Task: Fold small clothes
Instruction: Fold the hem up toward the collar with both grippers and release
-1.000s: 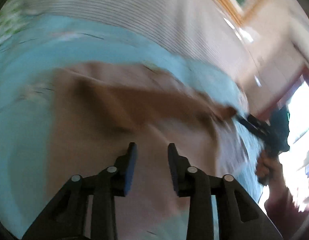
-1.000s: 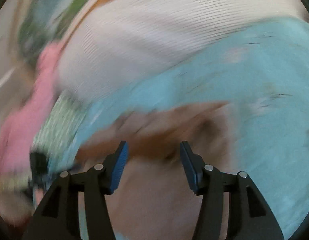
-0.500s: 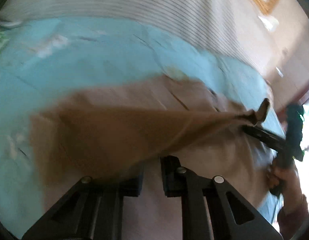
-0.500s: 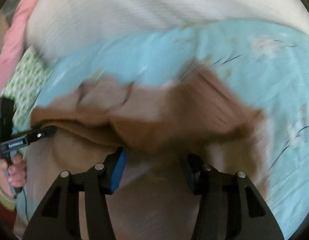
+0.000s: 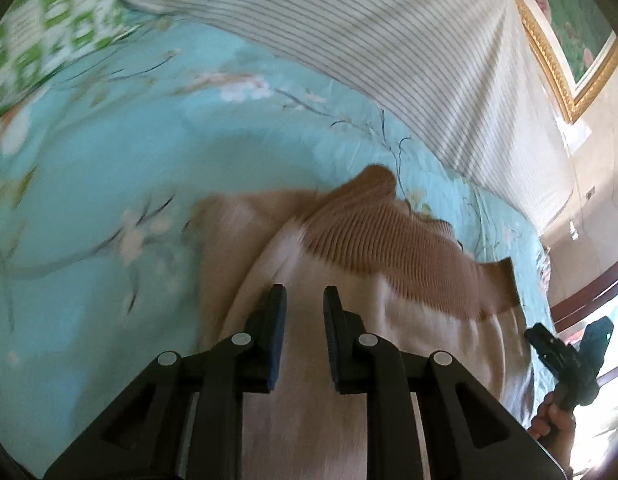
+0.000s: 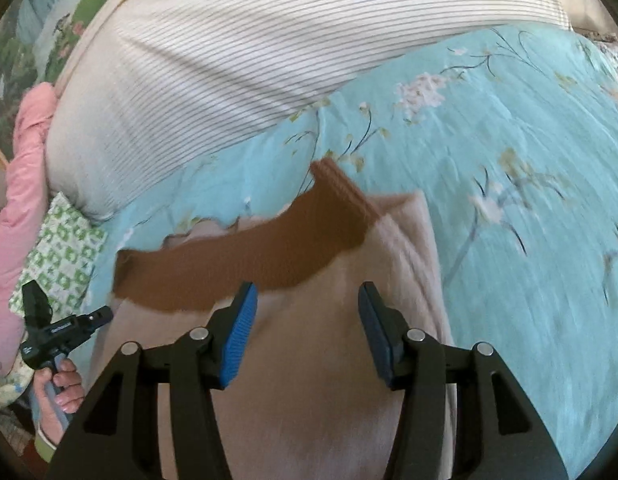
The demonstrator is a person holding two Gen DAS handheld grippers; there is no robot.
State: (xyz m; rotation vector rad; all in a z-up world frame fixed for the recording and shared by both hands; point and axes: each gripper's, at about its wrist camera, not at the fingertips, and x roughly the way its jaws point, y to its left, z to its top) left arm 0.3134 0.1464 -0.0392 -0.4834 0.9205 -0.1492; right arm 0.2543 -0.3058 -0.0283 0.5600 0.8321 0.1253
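A small beige garment (image 5: 341,380) with a brown ribbed band (image 5: 389,252) lies folded on the turquoise floral bedspread (image 5: 109,184). The band lies across its far edge, one end sticking up. My left gripper (image 5: 305,328) is open and empty above the beige cloth. My right gripper (image 6: 305,328) is open wide and empty above the same garment (image 6: 309,400), just short of the brown band (image 6: 237,268). Each gripper shows at the edge of the other's view: the right one (image 5: 565,356) and the left one (image 6: 65,328).
A large striped white pillow (image 6: 249,52) lies along the far side of the bed. A green and white patterned cloth (image 6: 61,248) and a pink garment (image 6: 13,208) lie at the left. A framed picture (image 5: 569,28) hangs on the wall.
Both grippers held the brown band lifted half a second ago. They have let go and opened, and the band now lies on the garment.
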